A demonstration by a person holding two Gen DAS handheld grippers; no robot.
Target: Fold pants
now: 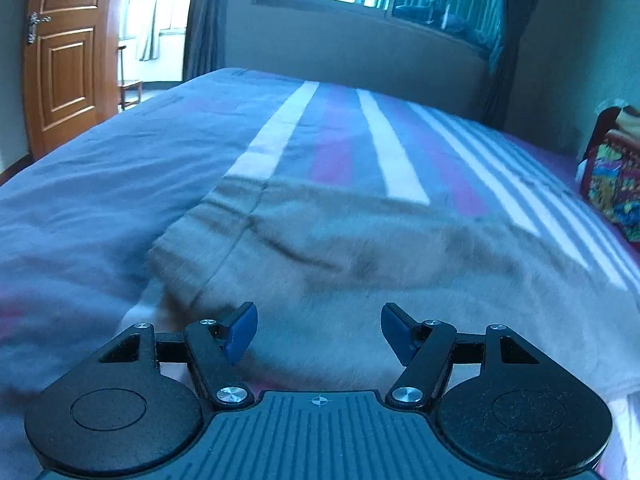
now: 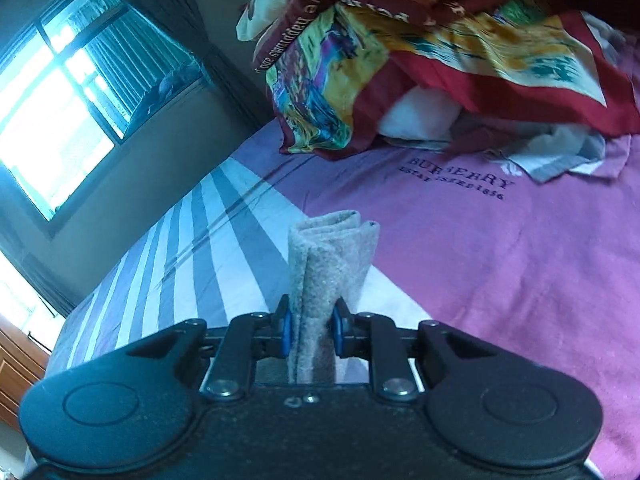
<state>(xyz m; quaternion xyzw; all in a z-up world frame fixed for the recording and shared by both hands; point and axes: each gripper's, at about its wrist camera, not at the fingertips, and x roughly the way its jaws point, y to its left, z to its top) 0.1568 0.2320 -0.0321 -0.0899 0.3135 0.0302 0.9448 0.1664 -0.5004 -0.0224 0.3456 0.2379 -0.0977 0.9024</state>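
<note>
Pants [image 1: 320,248]: grey fleecy cloth spread on the striped bedcover [image 1: 120,184], lying straight ahead of the left claw and reaching under its fingertips; blurred, so the exact folds are hard to read.
Left claw [image 1: 318,330]: spread wide, blue pads [image 1: 240,332] apart with nothing between them — by my reading it hovers just over the near part of the cloth, ready to take a new hold.
Right claw [image 2: 310,326]: pressed together on a bunched edge of the pants [image 2: 328,264], several layers pinched between the pads and standing up past the fingertips.
Why held so: gathering the layers in one pinch probably keeps the edges aligned while that end is carried over for a fold.
Pants relative to right claw: gripped stub rises directly ahead, above the bedcover [image 2: 480,264]; the rest of the garment is out of its view.
Beyond right claw: heap of patterned bedding [image 2: 400,60] well ahead, apart from the pants.
Stage: fold under way, not finished — a judgement only.
</note>
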